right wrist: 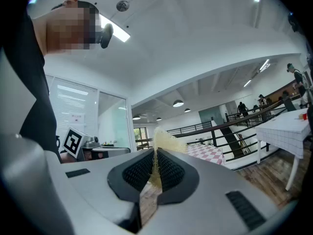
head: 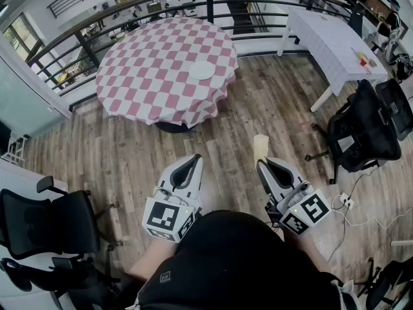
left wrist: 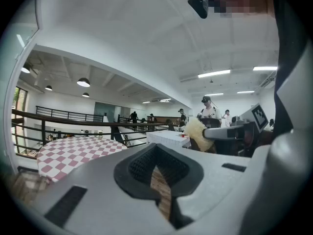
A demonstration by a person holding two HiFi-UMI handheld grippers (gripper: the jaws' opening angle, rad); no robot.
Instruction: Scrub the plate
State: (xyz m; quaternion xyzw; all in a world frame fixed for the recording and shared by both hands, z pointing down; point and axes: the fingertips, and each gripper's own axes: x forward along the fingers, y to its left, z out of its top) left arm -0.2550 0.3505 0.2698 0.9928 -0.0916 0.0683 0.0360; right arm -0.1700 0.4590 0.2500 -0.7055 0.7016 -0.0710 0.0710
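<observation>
From the head view, both tools are held low in front of the person. The left gripper [head: 192,163] has its jaws drawn together and carries nothing. The right gripper [head: 262,165] is clamped on a pale yellow scrubber [head: 261,145] that pokes up past its tips. The plate [head: 201,70] sits well apart from both, on the far-right part of the round table [head: 139,86] with its pink-and-white checked cloth. Bare wooden floor [head: 258,108] lies between. A black office chair [head: 361,124] stands off to the right, another [head: 55,221] to the left, and a white table [head: 329,41] is at upper right beside the railing [head: 129,8].

In the left gripper view, the pads meet at the tips with only floor showing behind them. The right gripper and its scrubber float at mid-right.

In the right gripper view, the jaws pinch the scrubber tight. It looks fibrous, perhaps loofah, though that is hard to confirm. Its frayed top fans out above the pads.
</observation>
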